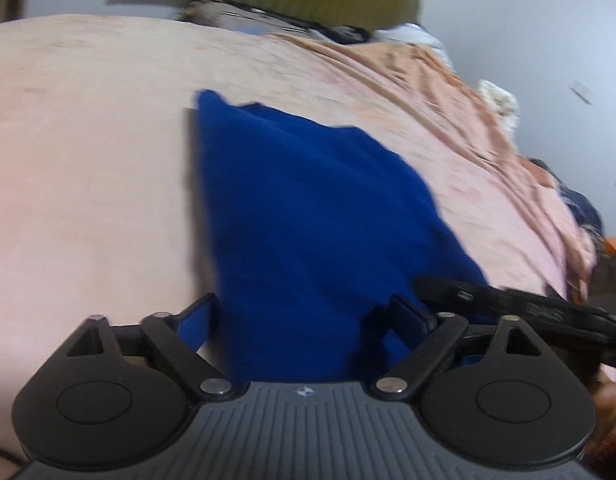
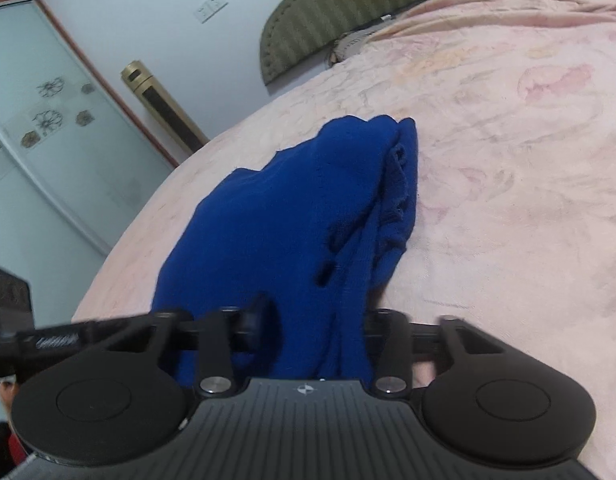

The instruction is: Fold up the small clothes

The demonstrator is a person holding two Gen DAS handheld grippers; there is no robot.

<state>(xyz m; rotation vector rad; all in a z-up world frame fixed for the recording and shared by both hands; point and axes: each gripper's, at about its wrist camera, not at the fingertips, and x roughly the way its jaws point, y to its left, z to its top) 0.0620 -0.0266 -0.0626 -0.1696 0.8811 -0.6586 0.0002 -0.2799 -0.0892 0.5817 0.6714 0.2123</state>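
From your left wrist, your left gripper [image 1: 306, 312] has its jaws spread wide around the blue knit garment [image 1: 308, 208] on the pink bedspread [image 1: 88, 160]. From your right wrist, your right gripper [image 2: 319, 328] seems to pinch the garment's near edge.

A deep blue garment [image 2: 292, 216] lies on a pale pink bedspread [image 2: 507, 168] with faint floral print, before an olive-green striped headboard [image 2: 347, 4].

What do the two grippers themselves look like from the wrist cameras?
Both match: the left gripper and right gripper have a grey ribbed base with a small round emblem, two black rounded discs, black linkage arms with silver pins, and black fingers. No cables or sleeves visible.
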